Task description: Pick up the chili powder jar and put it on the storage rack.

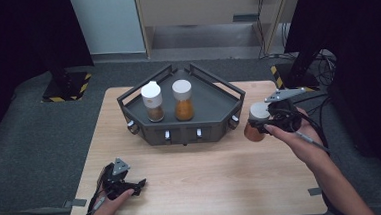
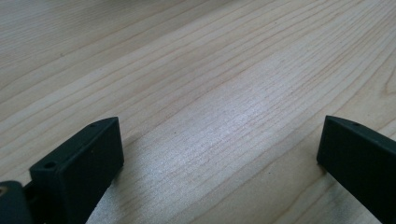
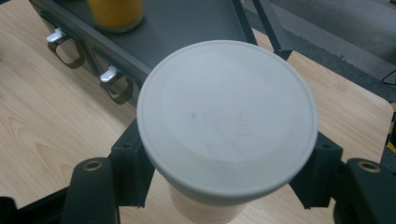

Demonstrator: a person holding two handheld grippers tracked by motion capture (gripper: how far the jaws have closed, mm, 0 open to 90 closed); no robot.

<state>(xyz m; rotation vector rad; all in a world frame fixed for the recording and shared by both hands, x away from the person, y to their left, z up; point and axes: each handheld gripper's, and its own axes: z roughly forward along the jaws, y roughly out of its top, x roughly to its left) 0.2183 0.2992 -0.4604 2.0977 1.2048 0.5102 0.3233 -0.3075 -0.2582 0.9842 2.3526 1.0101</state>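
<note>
My right gripper [image 1: 262, 124] is shut on a spice jar [image 1: 255, 123] with a white cap and brown-orange contents, held just above the table to the right of the dark corner rack [image 1: 211, 106]. From the right gripper view the jar's white cap [image 3: 227, 119] faces the camera, with a black jaw pressed on either side below it. Two more white-capped jars stand on the rack: a brown one [image 1: 152, 102] and an orange one [image 1: 183, 100]. My left gripper [image 1: 137, 185] rests on the table near the front left, its jaws wide apart over bare wood [image 2: 219, 154] with nothing between them.
The rack has metal hooks [image 3: 67, 44] along its front edge, close to the held jar. The wooden table [image 1: 208, 176] ends near my left hand at the front. Grey carpet and cables [image 1: 326, 64] lie beyond the right edge.
</note>
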